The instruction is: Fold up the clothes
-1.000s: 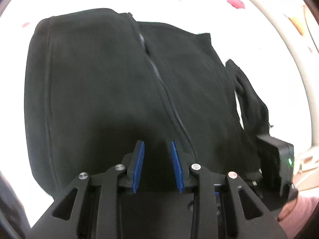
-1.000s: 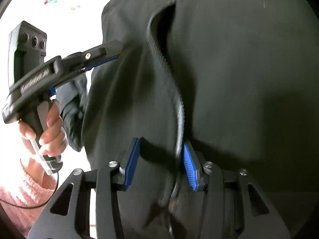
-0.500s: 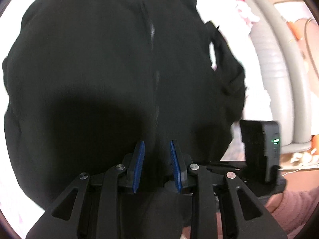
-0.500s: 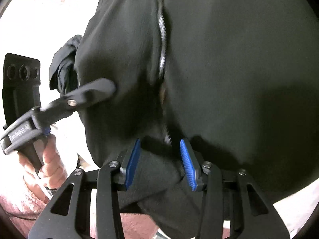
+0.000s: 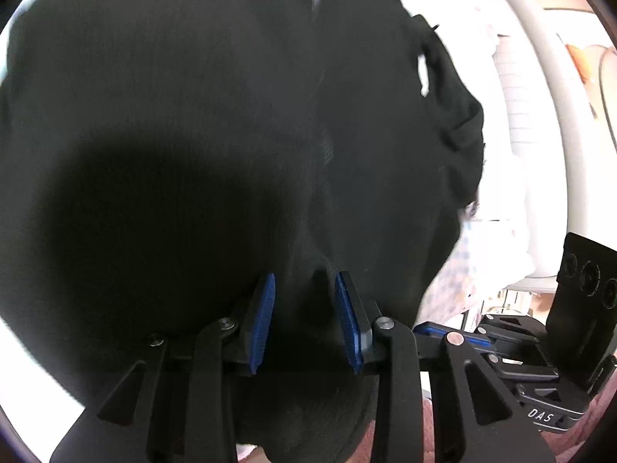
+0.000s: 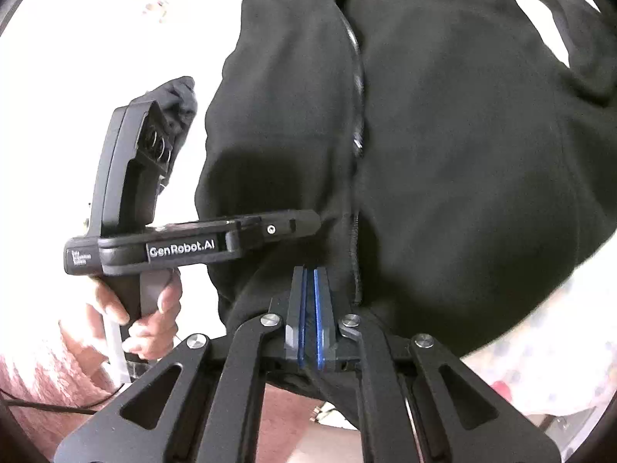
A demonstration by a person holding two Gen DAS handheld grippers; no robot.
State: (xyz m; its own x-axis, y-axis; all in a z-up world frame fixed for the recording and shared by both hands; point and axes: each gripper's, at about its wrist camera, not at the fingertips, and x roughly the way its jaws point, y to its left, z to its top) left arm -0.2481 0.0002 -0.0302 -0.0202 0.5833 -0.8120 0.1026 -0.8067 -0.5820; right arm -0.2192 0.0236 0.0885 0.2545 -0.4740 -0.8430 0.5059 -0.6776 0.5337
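1. We see our left gripper as a black pistol-grip tool marked "GenRobot.AI" in white, topped by a three-lens camera block.
2. Our right gripper has black linkages, silver screws and ribbed blue fingers.
3. We wear a fuzzy pink sleeve; a thin black cable crosses it.

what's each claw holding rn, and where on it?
Right claw: shut on the black fleece zip-up jacket, pinching its near edge beside the zipper. Left claw: pads apart with jacket fabric bunched between them; a firm grip cannot be told.
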